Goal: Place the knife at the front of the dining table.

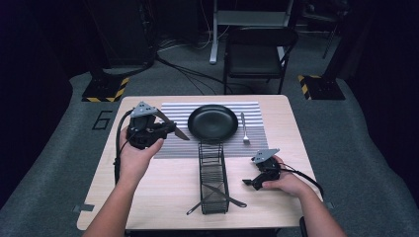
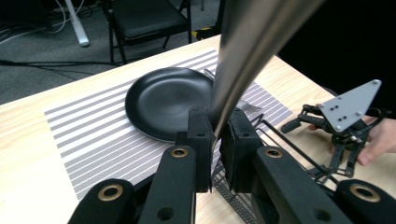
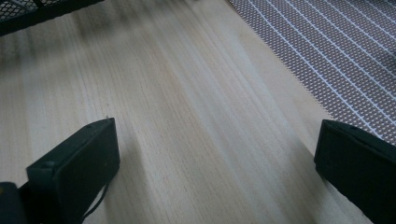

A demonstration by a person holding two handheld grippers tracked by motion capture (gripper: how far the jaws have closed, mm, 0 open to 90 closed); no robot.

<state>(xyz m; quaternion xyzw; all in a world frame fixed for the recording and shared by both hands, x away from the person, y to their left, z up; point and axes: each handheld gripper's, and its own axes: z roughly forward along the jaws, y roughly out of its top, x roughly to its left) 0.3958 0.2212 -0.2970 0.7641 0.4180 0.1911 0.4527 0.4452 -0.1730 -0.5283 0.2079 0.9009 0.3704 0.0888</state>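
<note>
My left gripper hovers over the left part of the striped placemat, shut on a metal table knife. In the left gripper view the shiny knife rises from between the closed jaws, slanting up and right over the black plate. The plate lies in the middle of the placemat with a fork to its right. My right gripper rests on the bare wood at the right. Its jaws stand wide open with only the tabletop between them.
A long black wire basket runs from the plate toward the near edge, with two utensils crossed at its near end. The other hand's gripper appears at the right. A folding chair stands beyond the table.
</note>
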